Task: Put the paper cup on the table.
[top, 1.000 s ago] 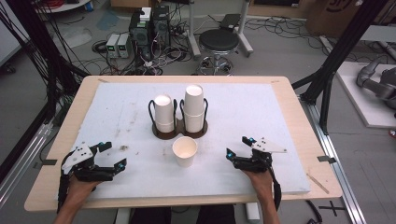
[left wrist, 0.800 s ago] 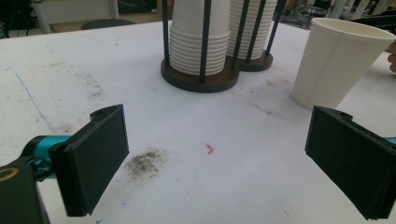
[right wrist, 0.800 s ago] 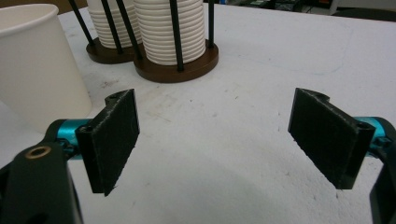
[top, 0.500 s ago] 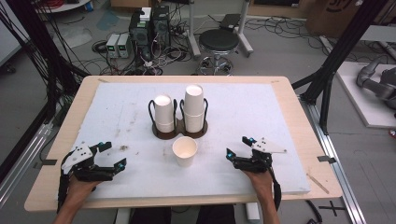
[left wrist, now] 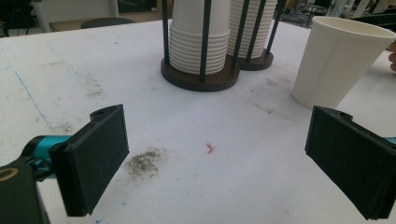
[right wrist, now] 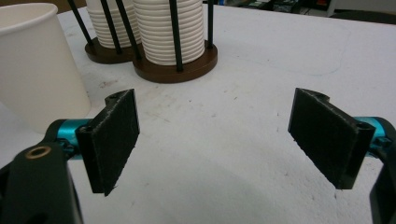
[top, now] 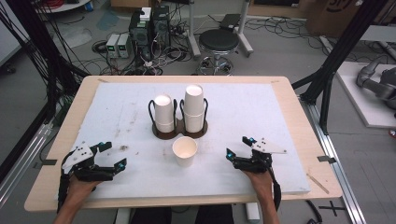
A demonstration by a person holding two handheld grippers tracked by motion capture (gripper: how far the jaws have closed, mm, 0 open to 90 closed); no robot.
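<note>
Single cup: a white paper cup (top: pixel 185 150) stands upright and open-mouthed on the white mat, near the middle of the table's near half, between your two grippers and touching neither.
Cup stacks: two stacks of white cups (top: pixel 180 109) stand just beyond the single cup; the right stack is the taller.
Holder: a dark round-based holder (top: pixel 179 131) with thin black upright rods keeps both stacks in place, close to the single cup but apart from it.
Left gripper: your left gripper (top: pixel 111 156) rests low at the near left, well apart from the cup; its jaws stand wide apart with bare mat between them.
Right gripper: your right gripper (top: pixel 238 148) rests low at the near right, nearer to the cup than the left one; its jaws are spread wide and hold nothing.
Mat: the white mat (top: pixel 261 107) shows grey smudges and a small red fleck (left wrist: pixel 209 148) ahead of your left gripper.
Table: a light wooden table (top: pixel 299 119) frames the mat.
</note>
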